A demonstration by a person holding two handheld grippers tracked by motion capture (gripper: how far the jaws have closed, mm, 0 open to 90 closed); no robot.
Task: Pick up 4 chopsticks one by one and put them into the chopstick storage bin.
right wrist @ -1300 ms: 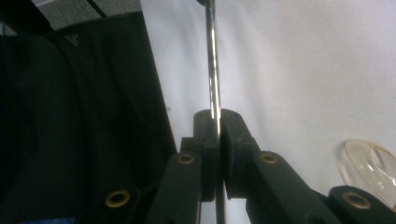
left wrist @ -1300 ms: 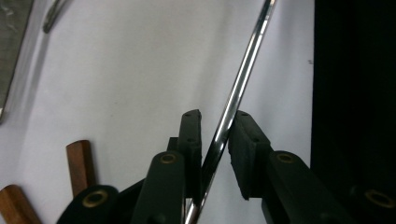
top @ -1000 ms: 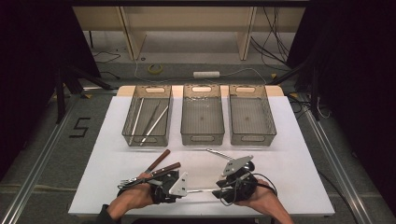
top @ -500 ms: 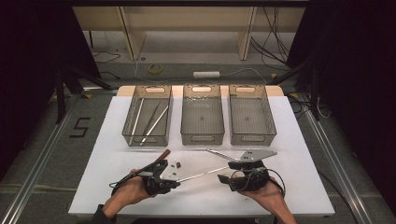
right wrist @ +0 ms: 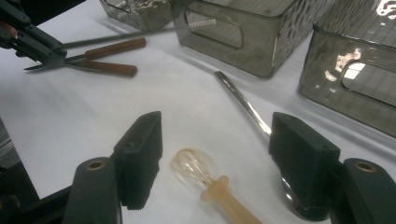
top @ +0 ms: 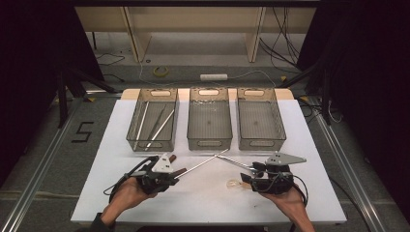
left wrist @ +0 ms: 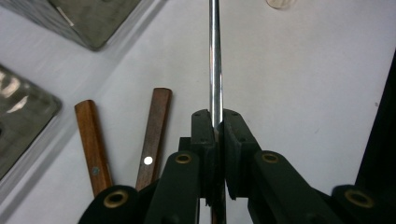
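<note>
The left gripper (top: 169,176), near the front left of the white table (top: 111,145), has its black jaws clamped tight on a thin, shiny steel rod (left wrist: 215,60) that runs out from it toward the middle grey perforated bin (top: 209,121); what kind of utensil the rod belongs to I cannot tell. Just beside that gripper lie two wooden-handled utensils (left wrist: 152,135) on the table. The right gripper (right wrist: 215,154), at the front right, has just been spreading its jaws and now stands wide apart with nothing pressed between the pads. Below it lie a small translucent whisk with a pale handle (right wrist: 205,179) and a long polished metal spoon-like handle (right wrist: 243,102), both resting on the table.
</note>
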